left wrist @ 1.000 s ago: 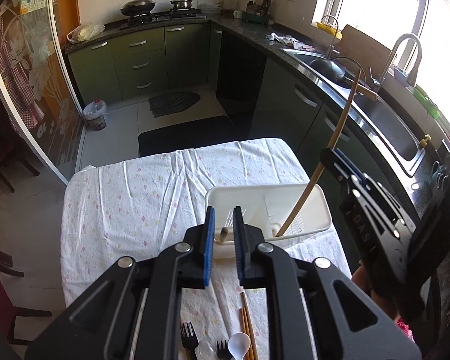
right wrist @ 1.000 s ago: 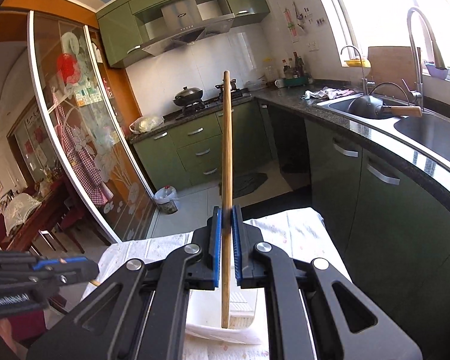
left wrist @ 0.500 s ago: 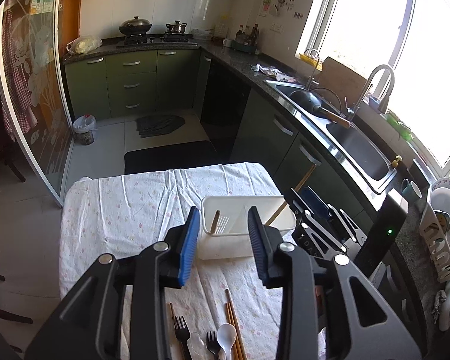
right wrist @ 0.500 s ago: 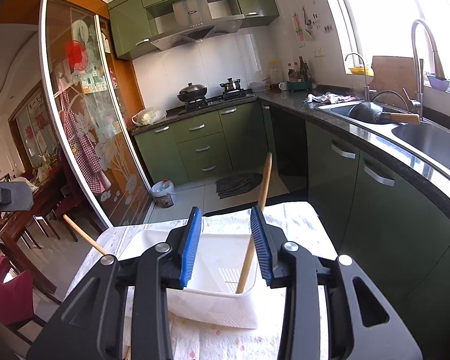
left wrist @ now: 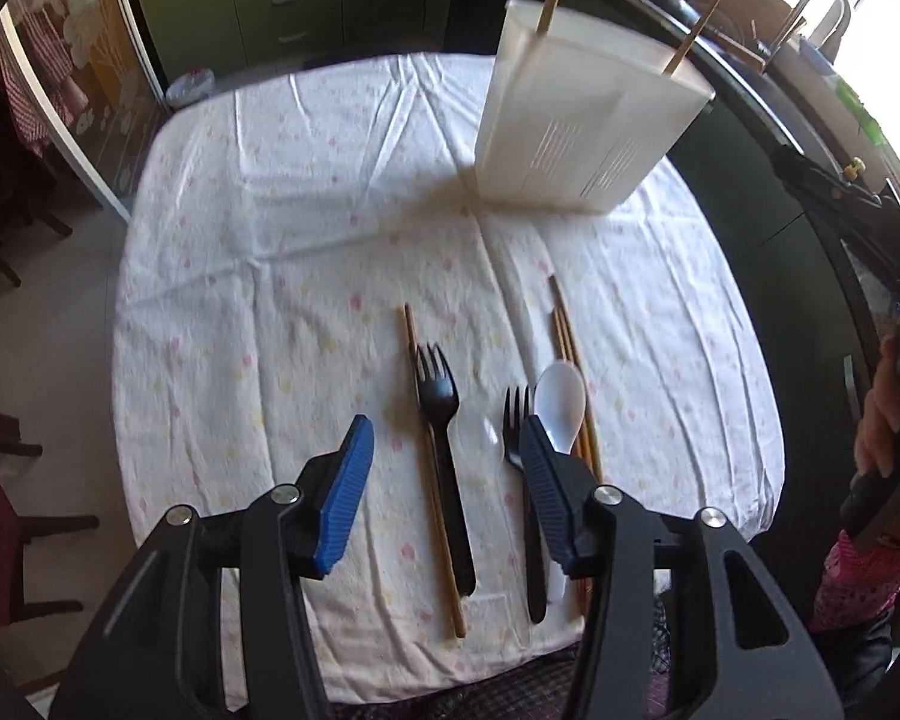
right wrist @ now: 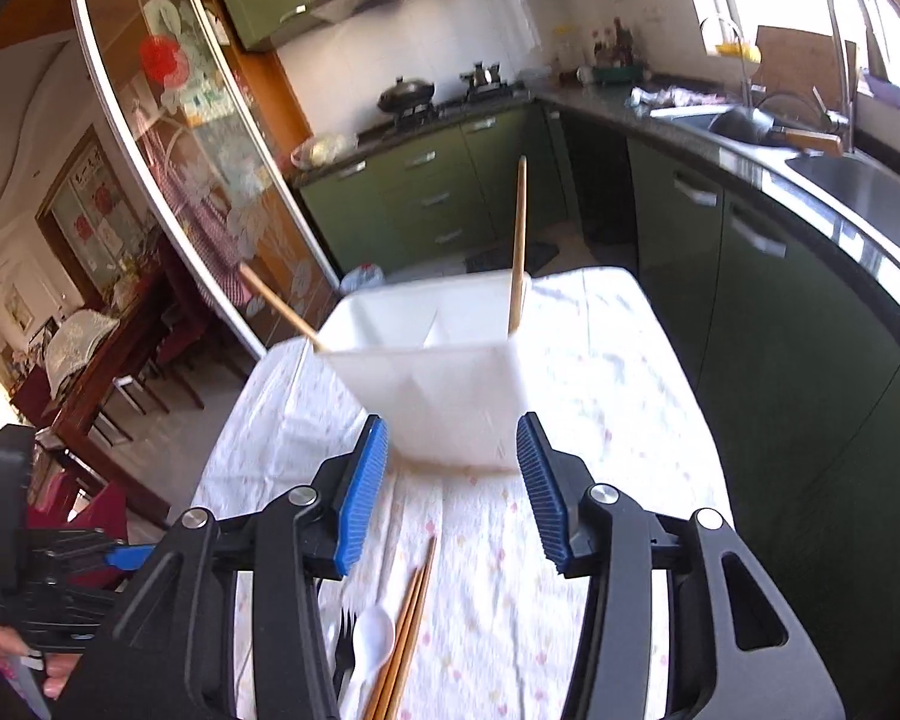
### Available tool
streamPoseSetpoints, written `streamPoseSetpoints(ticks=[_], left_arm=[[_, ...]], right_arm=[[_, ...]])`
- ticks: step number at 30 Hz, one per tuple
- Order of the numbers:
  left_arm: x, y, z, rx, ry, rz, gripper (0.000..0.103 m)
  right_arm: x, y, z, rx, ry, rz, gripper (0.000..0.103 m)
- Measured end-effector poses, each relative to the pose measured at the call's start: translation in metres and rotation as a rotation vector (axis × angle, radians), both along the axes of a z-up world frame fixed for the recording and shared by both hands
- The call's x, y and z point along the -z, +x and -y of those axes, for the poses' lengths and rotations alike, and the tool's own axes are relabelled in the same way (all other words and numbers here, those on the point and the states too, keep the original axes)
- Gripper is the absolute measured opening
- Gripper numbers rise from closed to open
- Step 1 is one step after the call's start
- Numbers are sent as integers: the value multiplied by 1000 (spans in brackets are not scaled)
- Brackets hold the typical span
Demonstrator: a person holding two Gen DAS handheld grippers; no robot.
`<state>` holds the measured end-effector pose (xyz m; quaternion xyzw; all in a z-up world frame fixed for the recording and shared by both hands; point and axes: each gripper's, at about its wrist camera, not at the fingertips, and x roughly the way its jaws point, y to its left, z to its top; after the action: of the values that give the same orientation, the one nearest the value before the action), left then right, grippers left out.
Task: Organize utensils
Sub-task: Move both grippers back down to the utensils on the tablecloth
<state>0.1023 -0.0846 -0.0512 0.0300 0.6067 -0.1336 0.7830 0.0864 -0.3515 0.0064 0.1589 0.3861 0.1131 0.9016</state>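
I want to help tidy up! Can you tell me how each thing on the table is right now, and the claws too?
White holder: upright, two chopsticks leaning inside.
Single chopstick: flat on cloth.
Long black fork: flat, beside that chopstick.
Second black fork: flat, partly hidden.
White spoon: lying on chopstick bundle.
Left claw: opening, empty.
Right claw: opening, empty.
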Motion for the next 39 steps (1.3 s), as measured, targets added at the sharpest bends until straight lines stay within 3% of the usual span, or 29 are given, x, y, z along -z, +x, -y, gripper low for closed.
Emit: streamPoseSetpoints(ticks=[2,5,9,11,13,18,28,39], left_arm=[[26,1,-3,-24,31,-71,47],[45,3,-3,-41,66,-103,32],[58,10,0,-77,63,-179,30],[62,15,-1,-102,90,-188,27],[69,17,-4,-126,105,-207,27],[82,17,-10,-151,102,-257,27],[85,29,11,-118,86,-253,24],[89,41,34,-99,180,-229,27]], right_arm=[[15,-5,-6,-41,-9,-71,46],[42,-10,-24,-142,2,-205,47],[88,-9,-49,-248,24,-419,47],[109,-6,-58,-262,-16,-491,32],[125,-4,-62,-262,-49,-529,29],[138,-2,-68,-265,-67,-550,29],[121,2,-63,-255,-59,-530,29],[122,6,-66,-251,-98,-555,29]])
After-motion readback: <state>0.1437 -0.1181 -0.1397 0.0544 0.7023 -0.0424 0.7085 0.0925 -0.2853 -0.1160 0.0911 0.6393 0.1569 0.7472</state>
